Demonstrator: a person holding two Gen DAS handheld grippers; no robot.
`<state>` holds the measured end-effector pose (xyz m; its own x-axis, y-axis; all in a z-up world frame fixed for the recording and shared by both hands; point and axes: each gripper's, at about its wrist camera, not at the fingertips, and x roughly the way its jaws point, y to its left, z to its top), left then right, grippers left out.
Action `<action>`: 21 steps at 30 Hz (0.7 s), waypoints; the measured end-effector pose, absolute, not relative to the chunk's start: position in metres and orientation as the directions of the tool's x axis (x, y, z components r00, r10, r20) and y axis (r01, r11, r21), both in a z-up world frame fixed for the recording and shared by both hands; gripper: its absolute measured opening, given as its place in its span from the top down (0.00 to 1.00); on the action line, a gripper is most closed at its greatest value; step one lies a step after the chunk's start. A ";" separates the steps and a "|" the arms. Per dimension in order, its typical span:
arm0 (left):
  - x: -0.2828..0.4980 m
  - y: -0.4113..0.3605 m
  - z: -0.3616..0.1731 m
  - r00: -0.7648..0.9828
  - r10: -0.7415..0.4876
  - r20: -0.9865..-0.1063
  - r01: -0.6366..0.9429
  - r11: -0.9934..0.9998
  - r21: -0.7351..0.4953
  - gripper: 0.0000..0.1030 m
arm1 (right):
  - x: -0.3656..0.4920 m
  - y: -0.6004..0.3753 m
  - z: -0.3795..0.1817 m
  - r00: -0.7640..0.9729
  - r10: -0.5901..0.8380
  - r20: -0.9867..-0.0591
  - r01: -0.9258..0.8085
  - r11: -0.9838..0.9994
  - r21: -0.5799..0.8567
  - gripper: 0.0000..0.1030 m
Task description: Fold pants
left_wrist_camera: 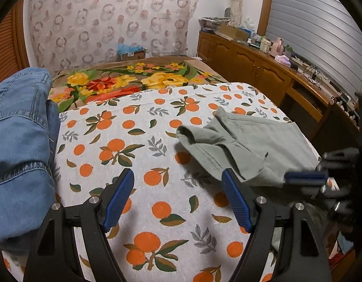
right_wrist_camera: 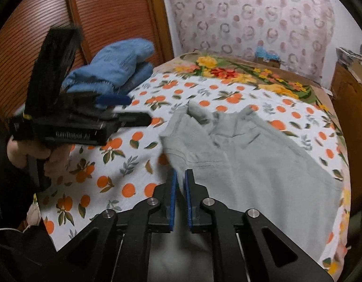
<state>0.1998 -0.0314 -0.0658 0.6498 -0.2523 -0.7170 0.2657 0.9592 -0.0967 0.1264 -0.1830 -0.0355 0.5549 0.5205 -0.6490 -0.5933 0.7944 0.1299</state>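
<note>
Right claw (right_wrist_camera: 179, 176): jaws narrow, nearly together, pinching an edge of the grey-green pants (right_wrist_camera: 239, 155). The cloth runs between the blue pads (right_wrist_camera: 173, 195) and spreads out toward 1–3 o'clock across the bed (right_wrist_camera: 124, 164).

Left claw (left_wrist_camera: 178, 178): jaws wide, nothing between them, only the orange-print bedspread (left_wrist_camera: 138, 141) below. Pants (left_wrist_camera: 246, 138) sit at its 2 o'clock, bunched and creased, one edge lifted where the right claw (left_wrist_camera: 305, 177) grips it, blurred, at 3 o'clock.

Folded blue jeans (left_wrist_camera: 18, 141) stacked at 9 o'clock on the bed edge. Floral blanket (left_wrist_camera: 124, 82) at 12 o'clock, beyond the bedspread. Wooden cabinet (left_wrist_camera: 251, 63) with clutter on top at 1–2 o'clock.

In the right wrist view, a hand (right_wrist_camera: 51, 157) holds the left claw's handle at 9 o'clock.
</note>
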 end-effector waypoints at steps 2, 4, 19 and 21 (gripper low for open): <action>0.199 -0.032 -0.067 0.648 -0.255 -0.717 0.268 0.958 -0.099 0.24 | 0.126 -0.189 -0.032 0.576 0.512 -0.638 -0.577 0.807 0.126 0.77; 0.199 -0.033 -0.069 0.645 -0.259 -0.719 0.272 0.957 -0.101 0.24 | 0.129 -0.194 -0.030 0.592 0.505 -0.628 -0.560 0.818 0.129 0.76; 0.195 -0.048 -0.082 0.612 -0.270 -0.743 0.306 0.948 -0.092 0.24 | 0.157 -0.175 -0.065 0.539 0.472 -0.697 -0.526 0.835 0.158 0.75; 0.195 -0.048 -0.082 0.610 -0.270 -0.745 0.307 0.947 -0.092 0.24 | 0.157 -0.172 -0.066 0.532 0.486 -0.694 -0.532 0.829 0.172 0.75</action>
<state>0.1953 -0.0484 -0.0825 0.6105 -0.2701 -0.7446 0.3069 0.9473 -0.0920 0.1570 -0.1718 -0.0661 0.5316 0.4855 -0.6940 -0.5324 0.8288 0.1720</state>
